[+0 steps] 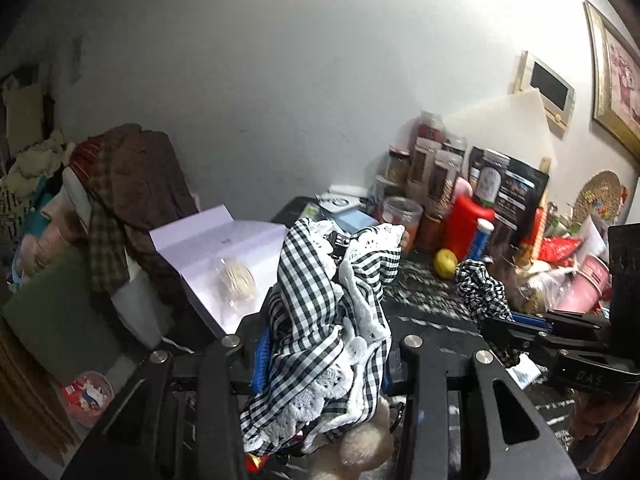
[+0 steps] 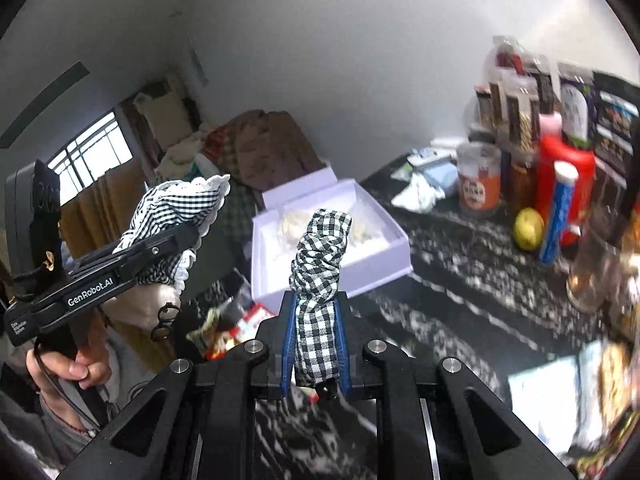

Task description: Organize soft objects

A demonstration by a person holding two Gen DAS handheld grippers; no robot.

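Gingham pieces were both lifted, the cloth clamped in the left gripper, the scrunchie in the right gripper; the box at twelve o'clock awaited them.

motion-blurred clutter at right edge

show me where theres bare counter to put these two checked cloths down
Bare counter runs from the white box across to the lemon, with more toward the near edge. The box also has room inside. The right side and back wall are packed with jars, a red bottle and packets.
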